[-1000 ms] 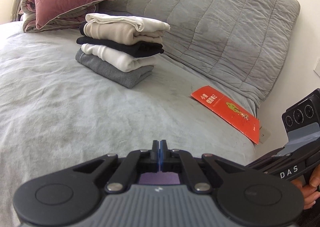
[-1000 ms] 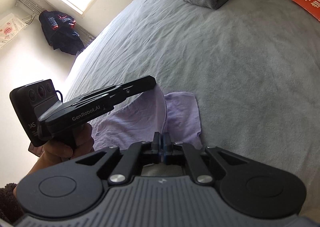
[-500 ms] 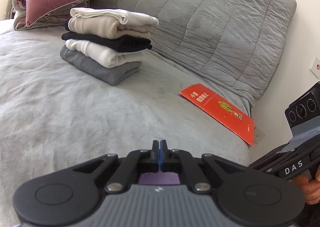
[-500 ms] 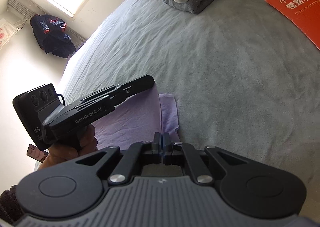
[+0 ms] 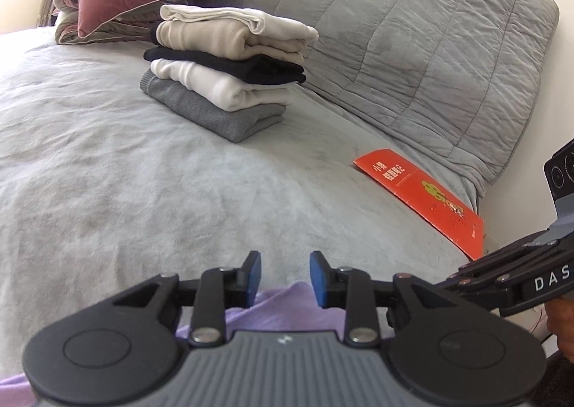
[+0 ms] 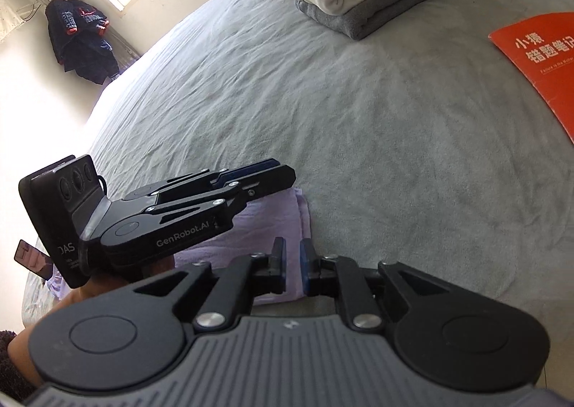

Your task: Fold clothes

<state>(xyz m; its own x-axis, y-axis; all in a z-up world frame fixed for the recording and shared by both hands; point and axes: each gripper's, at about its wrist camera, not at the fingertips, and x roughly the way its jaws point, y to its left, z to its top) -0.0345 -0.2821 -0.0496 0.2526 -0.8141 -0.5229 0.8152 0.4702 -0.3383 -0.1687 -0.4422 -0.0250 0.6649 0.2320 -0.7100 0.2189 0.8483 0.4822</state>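
Lilac garment (image 5: 287, 306) under both parted claws, ungripped.

Black left tool (image 5: 283, 277) with blue pads, silver screws, ribbed grey housing, white GenRobot.AI lettering

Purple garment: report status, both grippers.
Left gripper open, right gripper open. Purple garment lies free on bed. Nothing in the way.

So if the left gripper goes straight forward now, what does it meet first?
Probably only the grey bed cover. The open left gripper points between the stack of folded clothes and the red booklet; depth is unclear.
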